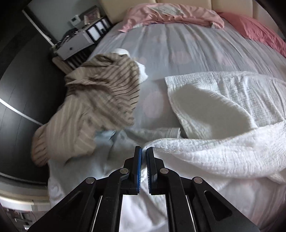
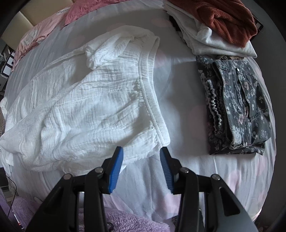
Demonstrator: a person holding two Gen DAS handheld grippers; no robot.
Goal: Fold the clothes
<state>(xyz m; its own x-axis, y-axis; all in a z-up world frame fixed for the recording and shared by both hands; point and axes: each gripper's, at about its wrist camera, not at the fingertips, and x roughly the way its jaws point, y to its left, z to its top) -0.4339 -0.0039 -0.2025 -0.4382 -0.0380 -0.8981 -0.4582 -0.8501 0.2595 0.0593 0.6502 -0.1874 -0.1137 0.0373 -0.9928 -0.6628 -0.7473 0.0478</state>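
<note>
A white crinkled garment [image 2: 89, 100] lies spread on the pale grey bed sheet [image 2: 180, 85], its elastic waistband [image 2: 148, 92] on the right. In the left wrist view the same white garment [image 1: 223, 157] is drawn up into a raised fold. My left gripper [image 1: 144, 149] is shut on its edge, and cloth shows in the narrow gap at the fingertips. My right gripper [image 2: 141, 151] points straight down with its jaws open over the garment's near corner by the waistband. The blue pads [image 2: 117, 169] stand clear of the cloth.
A beige striped garment [image 1: 100, 100] and a pale blue one [image 1: 100, 157] lie heaped at the bed's left edge by a nightstand [image 1: 76, 42]. Pink pillows [image 1: 169, 14] lie at the head. Folded floral denim [image 2: 237, 107], white clothes [image 2: 214, 42] and a rust towel [image 2: 228, 19] sit to the right.
</note>
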